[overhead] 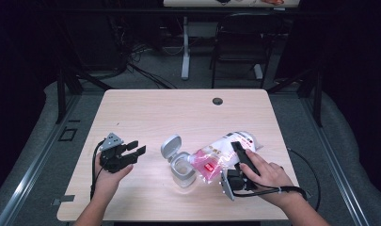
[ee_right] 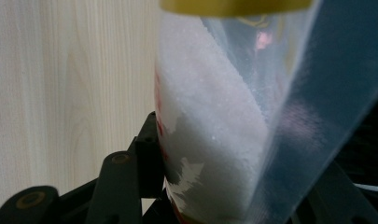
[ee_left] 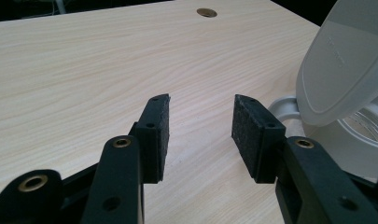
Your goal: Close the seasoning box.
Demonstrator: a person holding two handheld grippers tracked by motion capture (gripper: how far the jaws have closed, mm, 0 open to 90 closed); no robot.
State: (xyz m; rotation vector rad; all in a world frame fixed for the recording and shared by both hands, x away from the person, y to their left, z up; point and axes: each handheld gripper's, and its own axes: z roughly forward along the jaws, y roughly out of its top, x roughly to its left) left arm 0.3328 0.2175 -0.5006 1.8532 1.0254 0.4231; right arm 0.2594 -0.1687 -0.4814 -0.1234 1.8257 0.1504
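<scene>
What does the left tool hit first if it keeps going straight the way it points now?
Probably nothing soon: between the open jaws of the left tool lies bare table. The container with its raised lid sits just to the right of that line; the right jaw might clip it, depth unclear.

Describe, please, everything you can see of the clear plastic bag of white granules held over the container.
The clear plastic bag of white granules has pink and red printing and looks soft and partly full. It lies tilted, its open end lowered toward the mouth of the grey flip-lid container on the pale wooden table. The right gripper clamps its body; in the right gripper view the granules press against the film between the jaws.
</scene>
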